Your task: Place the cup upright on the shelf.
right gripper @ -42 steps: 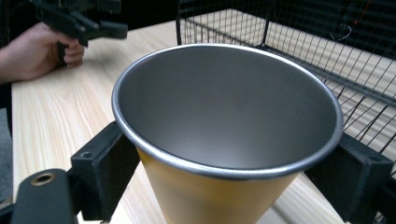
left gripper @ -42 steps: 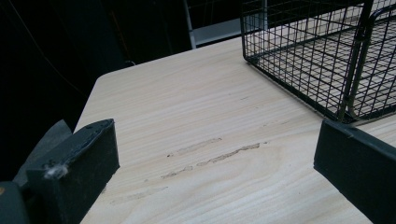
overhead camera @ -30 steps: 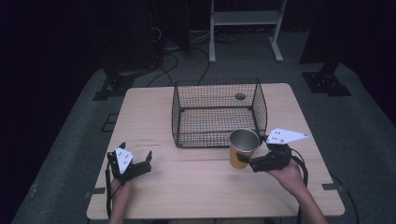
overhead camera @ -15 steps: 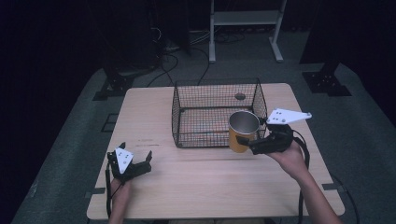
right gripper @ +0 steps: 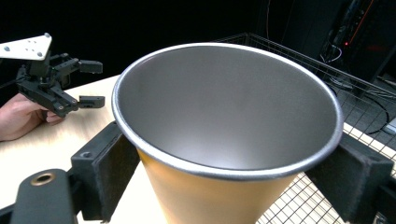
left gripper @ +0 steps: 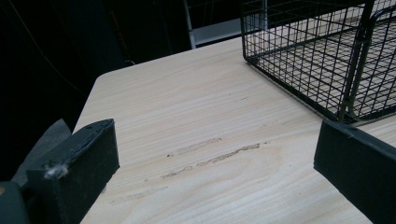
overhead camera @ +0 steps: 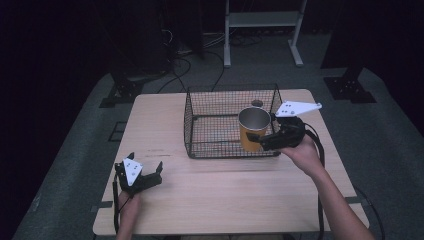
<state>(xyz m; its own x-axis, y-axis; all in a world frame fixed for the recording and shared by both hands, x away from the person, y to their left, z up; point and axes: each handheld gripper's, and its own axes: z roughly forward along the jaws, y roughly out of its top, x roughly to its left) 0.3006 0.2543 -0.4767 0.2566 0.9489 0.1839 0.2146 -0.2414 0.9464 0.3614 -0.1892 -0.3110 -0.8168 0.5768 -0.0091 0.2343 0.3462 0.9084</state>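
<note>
One pale wood table [overhead camera: 210,195], dark room, grey carpet [overhead camera: 75,150].

Cup [overhead camera: 254,129] over basket's [overhead camera: 210,100] right front rim, on table [overhead camera: 225,190].

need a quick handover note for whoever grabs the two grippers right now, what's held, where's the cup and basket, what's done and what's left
Right gripper: shut on the cup, jaws pressed on both sides just under its rim. The cup is upright, looks empty, and is held in the air at the near right part of the wire basket.
Left gripper: open, nothing between its jaws, low over the near left of the table.
Done: cup picked up and brought to the basket.
Left, most likely: lower the cup into the basket, open the right jaws, pull the hand back. Whether the cup is already past the near wall is hard to tell.
</note>
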